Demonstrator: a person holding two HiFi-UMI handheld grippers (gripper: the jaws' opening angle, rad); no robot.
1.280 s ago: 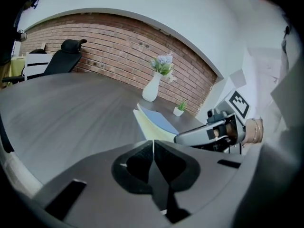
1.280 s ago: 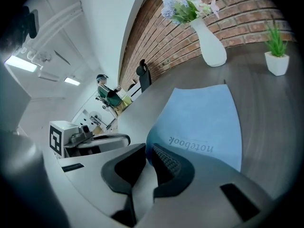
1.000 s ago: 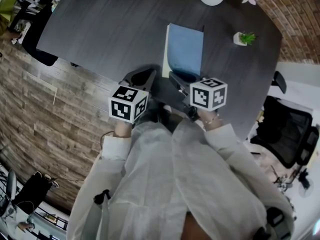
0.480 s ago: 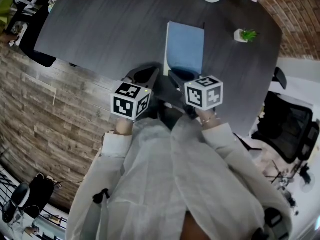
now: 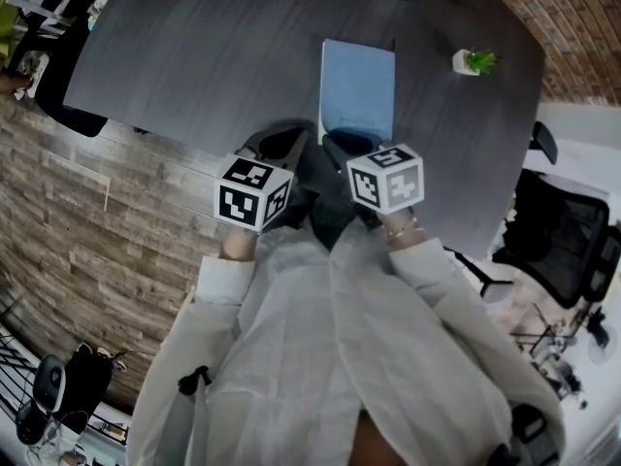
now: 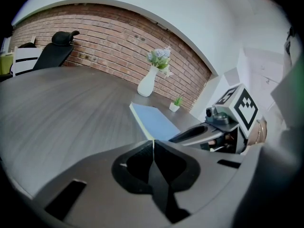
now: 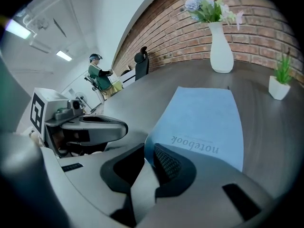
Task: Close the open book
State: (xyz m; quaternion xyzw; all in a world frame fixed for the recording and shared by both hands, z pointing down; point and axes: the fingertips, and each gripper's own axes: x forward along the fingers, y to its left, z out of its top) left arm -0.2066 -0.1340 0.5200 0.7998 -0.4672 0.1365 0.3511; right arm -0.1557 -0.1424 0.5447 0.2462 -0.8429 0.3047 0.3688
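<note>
While the head view looks down, the blue book (image 5: 357, 90) lies closed on the dark table (image 5: 194, 56). Left gripper view: the left gripper (image 6: 153, 142) has its jaws pressed together, empty. Right gripper view: the right gripper (image 7: 148, 148) has just been opening its jaws. They stand narrowly apart with the book's near corner seemingly in the gap, contact unclear.

Near end of blue book (image 5: 357, 85) behind right hand-held gripper (image 5: 342, 149).

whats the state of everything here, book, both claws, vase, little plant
notebook: closed, flat on the table
left claw: shut, empty
right claw: slightly apart, just been opening, notebook corner at its tips, not gripped
vase: upright, holding flowers
potted plant: upright
</note>
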